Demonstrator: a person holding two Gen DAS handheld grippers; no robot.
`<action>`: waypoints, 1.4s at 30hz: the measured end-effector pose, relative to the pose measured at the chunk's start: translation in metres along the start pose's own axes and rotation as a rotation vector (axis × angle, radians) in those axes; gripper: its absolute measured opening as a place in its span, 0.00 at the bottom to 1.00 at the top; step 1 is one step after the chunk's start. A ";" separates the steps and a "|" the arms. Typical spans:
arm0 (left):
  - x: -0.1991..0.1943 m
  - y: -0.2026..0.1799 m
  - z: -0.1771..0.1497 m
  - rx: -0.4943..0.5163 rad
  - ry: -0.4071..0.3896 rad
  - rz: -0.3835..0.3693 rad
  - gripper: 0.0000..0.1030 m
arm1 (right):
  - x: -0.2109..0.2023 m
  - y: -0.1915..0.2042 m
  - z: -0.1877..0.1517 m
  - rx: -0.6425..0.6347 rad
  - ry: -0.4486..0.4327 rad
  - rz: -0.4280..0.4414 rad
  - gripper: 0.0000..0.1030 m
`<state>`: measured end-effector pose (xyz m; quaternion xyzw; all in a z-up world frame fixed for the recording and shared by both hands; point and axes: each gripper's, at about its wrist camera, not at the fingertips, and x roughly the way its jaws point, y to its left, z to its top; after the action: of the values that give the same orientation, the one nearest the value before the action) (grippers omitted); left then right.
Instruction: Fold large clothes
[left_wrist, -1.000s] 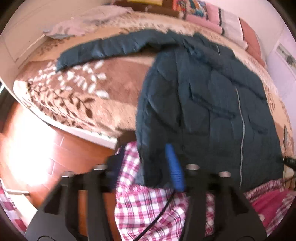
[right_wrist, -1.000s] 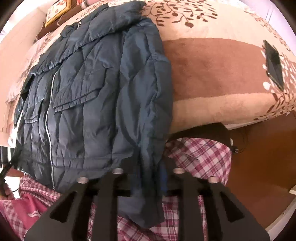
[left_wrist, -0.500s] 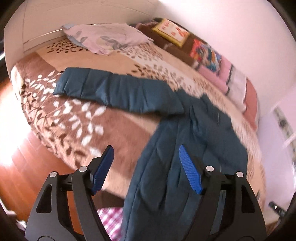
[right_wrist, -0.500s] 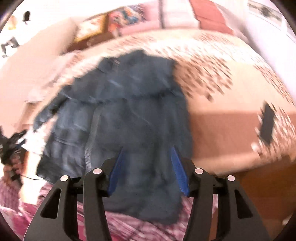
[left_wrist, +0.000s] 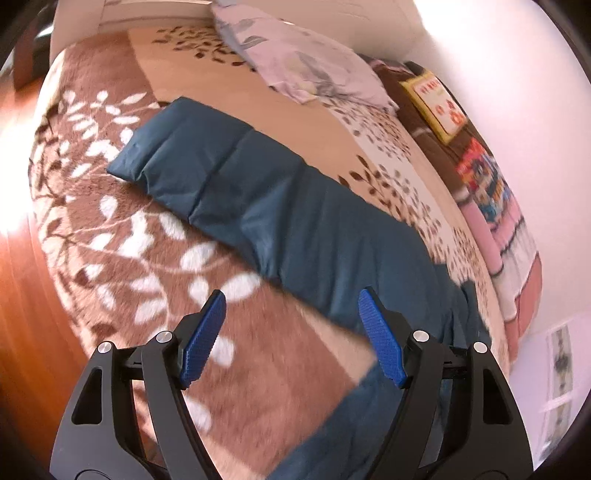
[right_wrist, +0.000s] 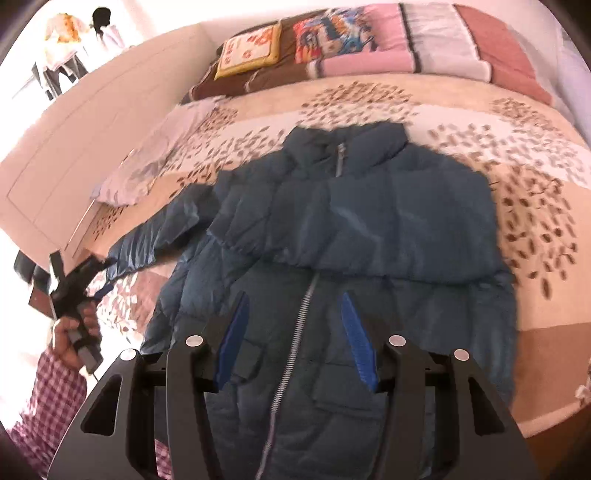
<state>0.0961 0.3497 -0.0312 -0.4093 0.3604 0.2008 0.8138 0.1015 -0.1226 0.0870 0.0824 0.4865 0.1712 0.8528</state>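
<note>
Jacket (right_wrist: 332, 229) flat on bed (right_wrist: 535, 206), one sleeve (left_wrist: 229, 184) out; left gripper (left_wrist: 291, 332) and right gripper (right_wrist: 295, 332) jaws just opened, spread, empty.

jacket (right_wrist: 369, 229), pillow (left_wrist: 306, 70) on bed (left_wrist: 110, 236)

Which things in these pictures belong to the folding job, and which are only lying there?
For the job:
- blue puffer jacket, spread on the bed, one sleeve stretched out
- left gripper, open
- right gripper, open

Only lying there:
- pale floral pillow
- folded blankets along the wall
- leaf-patterned bedspread
</note>
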 end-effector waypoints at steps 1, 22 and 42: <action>0.009 0.004 0.004 -0.038 0.008 -0.002 0.72 | 0.008 0.004 -0.003 -0.002 0.016 0.009 0.51; 0.050 0.018 0.033 -0.175 -0.129 0.109 0.04 | 0.053 -0.003 -0.016 -0.011 0.101 0.010 0.51; -0.094 -0.261 -0.105 0.822 -0.338 -0.374 0.03 | 0.031 -0.060 -0.037 0.107 0.041 0.001 0.51</action>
<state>0.1522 0.1090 0.1333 -0.0730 0.1926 -0.0443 0.9776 0.0972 -0.1672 0.0249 0.1245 0.5123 0.1470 0.8369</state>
